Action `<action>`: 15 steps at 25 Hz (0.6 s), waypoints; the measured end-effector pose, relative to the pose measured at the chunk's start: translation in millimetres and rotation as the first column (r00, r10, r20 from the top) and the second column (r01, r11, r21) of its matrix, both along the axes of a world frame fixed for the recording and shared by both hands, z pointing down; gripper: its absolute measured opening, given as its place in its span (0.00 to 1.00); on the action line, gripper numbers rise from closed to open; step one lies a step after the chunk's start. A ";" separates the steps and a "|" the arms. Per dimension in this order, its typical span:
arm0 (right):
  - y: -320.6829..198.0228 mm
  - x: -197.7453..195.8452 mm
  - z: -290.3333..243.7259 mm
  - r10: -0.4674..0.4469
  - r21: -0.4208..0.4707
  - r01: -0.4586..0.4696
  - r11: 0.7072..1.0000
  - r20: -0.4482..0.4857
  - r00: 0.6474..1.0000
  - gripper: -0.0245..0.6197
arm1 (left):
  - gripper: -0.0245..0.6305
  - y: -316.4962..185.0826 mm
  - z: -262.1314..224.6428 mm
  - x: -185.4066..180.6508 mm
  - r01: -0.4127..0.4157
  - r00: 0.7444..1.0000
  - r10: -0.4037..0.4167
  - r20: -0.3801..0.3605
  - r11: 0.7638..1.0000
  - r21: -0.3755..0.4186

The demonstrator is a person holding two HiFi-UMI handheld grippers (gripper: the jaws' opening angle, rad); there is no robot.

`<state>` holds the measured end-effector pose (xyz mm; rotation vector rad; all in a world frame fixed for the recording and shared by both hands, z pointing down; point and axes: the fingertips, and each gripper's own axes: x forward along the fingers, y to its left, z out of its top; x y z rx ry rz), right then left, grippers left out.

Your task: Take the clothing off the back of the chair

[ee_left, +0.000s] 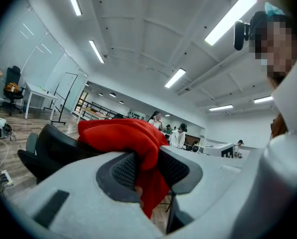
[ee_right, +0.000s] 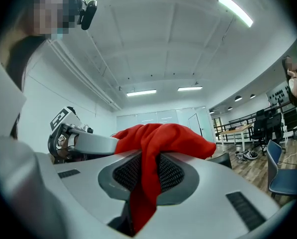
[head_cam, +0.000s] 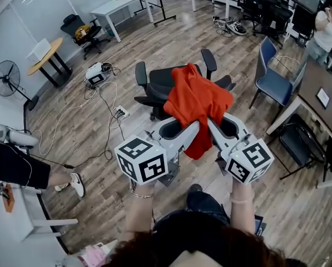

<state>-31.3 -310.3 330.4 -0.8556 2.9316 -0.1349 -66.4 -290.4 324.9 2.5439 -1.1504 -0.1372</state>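
Note:
A red garment (head_cam: pixel 196 107) hangs bunched in the air above a black office chair (head_cam: pixel 154 90), held up between both grippers. My left gripper (head_cam: pixel 194 128) is shut on the garment's lower left part; in the left gripper view the red cloth (ee_left: pixel 138 143) is pinched between the dark pads (ee_left: pixel 124 171). My right gripper (head_cam: pixel 210 121) is shut on its right part, and in the right gripper view the cloth (ee_right: pixel 153 153) hangs down from between the jaws. The chair's backrest is partly hidden behind the garment.
A blue chair (head_cam: pixel 274 79) stands at the right beside a dark desk (head_cam: pixel 321 88). White cables (head_cam: pixel 107 102) and a power strip (head_cam: pixel 120 113) lie on the wooden floor at the left. A fan (head_cam: pixel 7 79) and tables stand further off. People are at the room's edges.

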 end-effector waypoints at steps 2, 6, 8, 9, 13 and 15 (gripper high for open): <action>7.9 2.2 -4.9 0.011 0.012 -0.011 1.000 0.006 1.000 0.14 | 0.22 7.8 -4.6 2.1 -0.006 1.000 0.007 -0.007 1.000 0.014; 23.5 3.7 -12.9 0.026 0.036 -0.027 0.999 0.016 1.000 0.14 | 0.22 23.6 -12.5 4.1 -0.015 1.000 0.016 -0.018 0.999 0.040; 31.1 3.9 -16.8 0.027 0.046 -0.028 0.999 0.022 0.999 0.14 | 0.22 31.1 -16.2 4.3 -0.017 1.000 0.018 -0.017 0.998 0.054; 34.1 4.4 -18.8 0.029 0.050 -0.030 0.998 0.024 0.999 0.14 | 0.22 34.1 -18.2 4.7 -0.018 1.000 0.019 -0.018 0.998 0.059; 45.0 7.4 -27.5 0.043 0.074 -0.045 0.996 0.026 0.999 0.14 | 0.22 44.5 -26.7 7.7 -0.016 1.000 0.017 -0.014 0.997 0.082; 50.8 8.3 -32.4 0.047 0.085 -0.049 0.995 0.029 0.998 0.14 | 0.22 50.3 -31.4 8.5 -0.016 1.000 0.018 -0.015 0.996 0.092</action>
